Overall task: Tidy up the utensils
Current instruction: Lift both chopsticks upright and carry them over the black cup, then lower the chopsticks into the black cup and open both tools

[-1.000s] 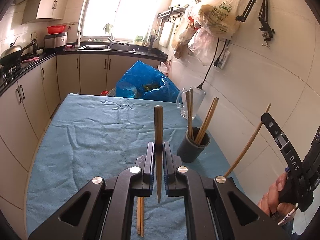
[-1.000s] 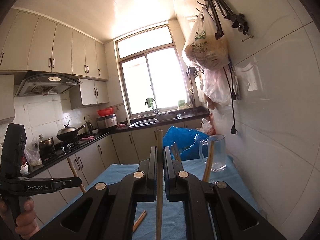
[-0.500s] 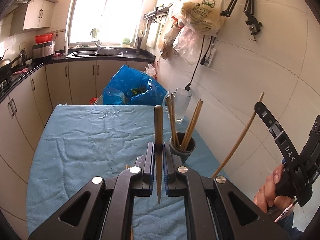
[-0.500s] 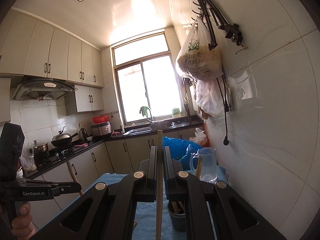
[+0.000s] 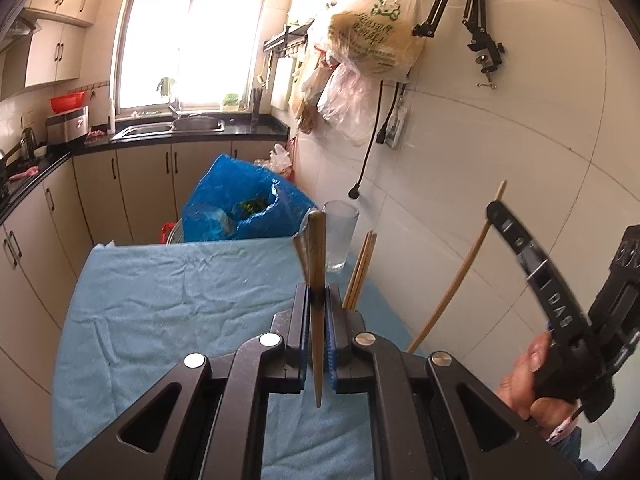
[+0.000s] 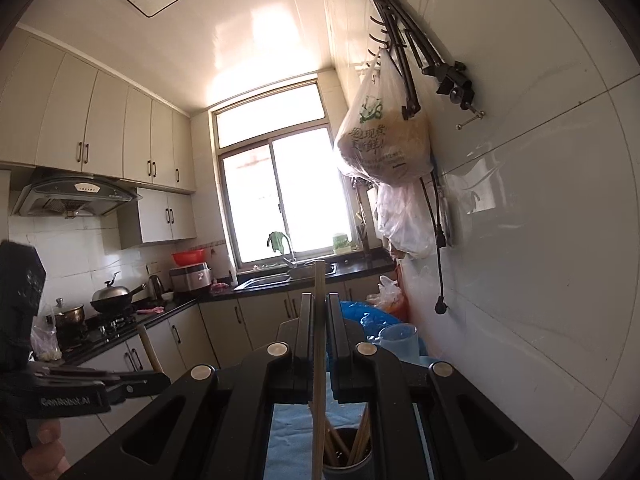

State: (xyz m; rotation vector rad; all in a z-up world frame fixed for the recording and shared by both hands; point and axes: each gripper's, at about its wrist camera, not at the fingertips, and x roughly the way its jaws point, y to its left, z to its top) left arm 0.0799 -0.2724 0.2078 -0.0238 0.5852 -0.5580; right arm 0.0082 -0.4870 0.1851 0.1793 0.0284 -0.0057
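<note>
My left gripper (image 5: 318,300) is shut on a dark wooden chopstick (image 5: 316,256) held upright above the blue-clothed table (image 5: 168,304). Several chopsticks (image 5: 360,268) stick up just right of its fingers; their holder is hidden there. My right gripper (image 6: 318,312) is shut on a pale chopstick (image 6: 319,360) that hangs down over the grey holder (image 6: 348,468), which has several chopsticks in it. The right gripper also shows at the right of the left wrist view (image 5: 560,312) with its pale chopstick (image 5: 460,272).
A glass mug (image 5: 340,236) stands at the table's far right, by the tiled wall. A blue bag (image 5: 240,204) sits behind the table's far edge. Plastic bags (image 5: 372,40) hang on the wall above. Cabinets and a counter run along the left.
Both grippers have risen and come in over the holder. The holder has slid under the left fingers, and it now lies right below the right gripper's chopstick.
</note>
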